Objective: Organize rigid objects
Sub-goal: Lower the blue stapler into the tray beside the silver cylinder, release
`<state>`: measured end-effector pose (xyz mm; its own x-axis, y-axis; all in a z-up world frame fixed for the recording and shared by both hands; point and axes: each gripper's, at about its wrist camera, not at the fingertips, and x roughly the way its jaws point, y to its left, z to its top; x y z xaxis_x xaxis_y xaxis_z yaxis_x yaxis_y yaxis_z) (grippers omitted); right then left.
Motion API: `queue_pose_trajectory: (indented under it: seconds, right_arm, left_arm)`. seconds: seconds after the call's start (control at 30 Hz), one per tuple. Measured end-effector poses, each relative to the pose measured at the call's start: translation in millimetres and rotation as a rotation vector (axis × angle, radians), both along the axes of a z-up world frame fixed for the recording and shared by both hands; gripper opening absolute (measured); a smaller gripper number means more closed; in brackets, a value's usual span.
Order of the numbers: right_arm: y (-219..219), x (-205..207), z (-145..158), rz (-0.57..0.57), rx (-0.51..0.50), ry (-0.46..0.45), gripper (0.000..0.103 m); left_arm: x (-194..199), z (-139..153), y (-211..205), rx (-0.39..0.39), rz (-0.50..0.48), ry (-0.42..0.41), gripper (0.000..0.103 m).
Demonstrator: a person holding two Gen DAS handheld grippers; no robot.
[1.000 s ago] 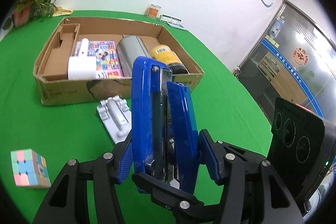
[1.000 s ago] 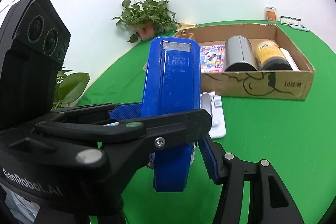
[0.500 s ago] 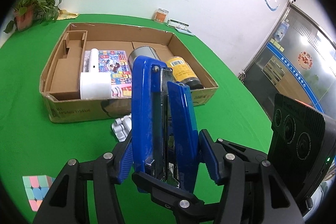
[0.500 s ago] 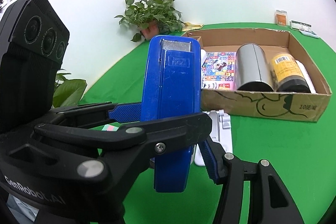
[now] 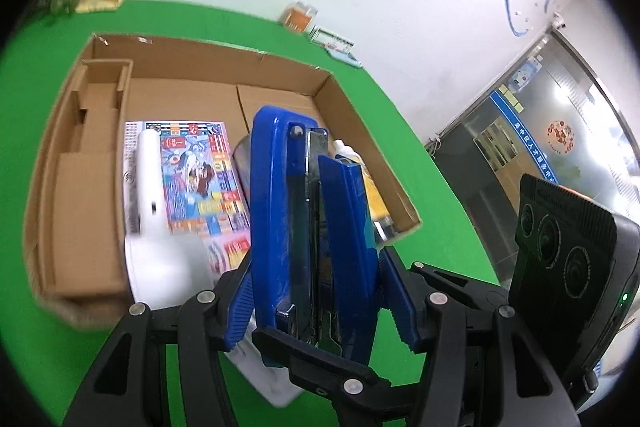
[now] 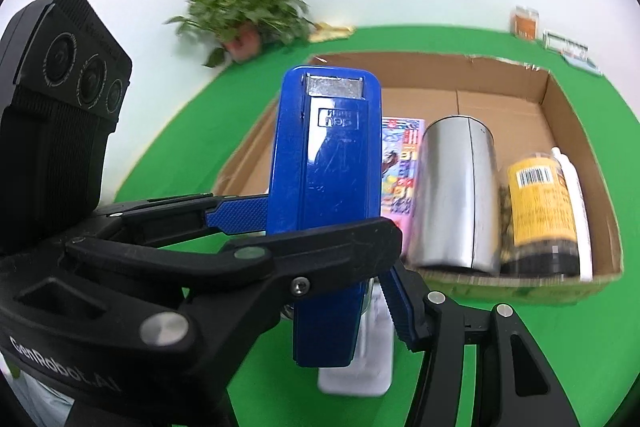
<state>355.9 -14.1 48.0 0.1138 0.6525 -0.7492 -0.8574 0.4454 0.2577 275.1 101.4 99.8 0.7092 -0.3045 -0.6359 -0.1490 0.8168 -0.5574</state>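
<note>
A blue stapler (image 5: 312, 219) stands upright in the air, held from both sides at once. My left gripper (image 5: 316, 291) is shut on its lower body, blue pads (image 5: 240, 303) pressed against each flank. My right gripper (image 6: 320, 267) is shut on the same stapler (image 6: 328, 187), crossing the left one. The stapler hangs over the near wall of an open cardboard box (image 5: 100, 43). The left gripper's black body (image 6: 60, 107) fills the left of the right wrist view and hides much there.
The box (image 6: 552, 95) holds a colourful booklet (image 5: 196, 179), a white device (image 5: 152, 187), a silver cylinder (image 6: 452, 195), a yellow-labelled jar (image 6: 540, 211) and a white bottle (image 6: 572, 179). A white plastic stand (image 6: 360, 367) lies on the green cloth before the box. A potted plant (image 6: 244, 15) stands behind.
Both grippers have carried the stapler toward the box, which now looks larger and closer. The pastel cube has slid out of the left wrist view. Both grips are unchanged.
</note>
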Motion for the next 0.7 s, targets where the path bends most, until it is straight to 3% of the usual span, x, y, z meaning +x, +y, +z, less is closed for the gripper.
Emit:
queue_pose_trajectory:
  seconds: [0.2, 0.3, 0.6, 0.7]
  right_arm:
    - [32.3, 36.8, -21.0, -0.029, -0.085, 0.043, 0.055]
    - [40.0, 44.5, -28.6, -0.053, -0.105, 0.055, 0.055]
    - [55.0, 48.1, -45.3, -0.080, -0.155, 0.080, 0.052]
    - [46.9, 40.9, -32.6, -0.081, -0.116, 0.056, 0.053]
  left_arm:
    - [42.7, -33.5, 32.5, -0.127, -0.030, 0.089, 0.057]
    - [51.6, -43.4, 35.9, -0.155, -0.045, 0.107, 0.057]
    - [57.9, -45.4, 36.1, -0.060, -0.020, 0.181, 0.058]
    - [50.3, -42.4, 44.5, -0.060, 0.000, 0.173, 0.058]
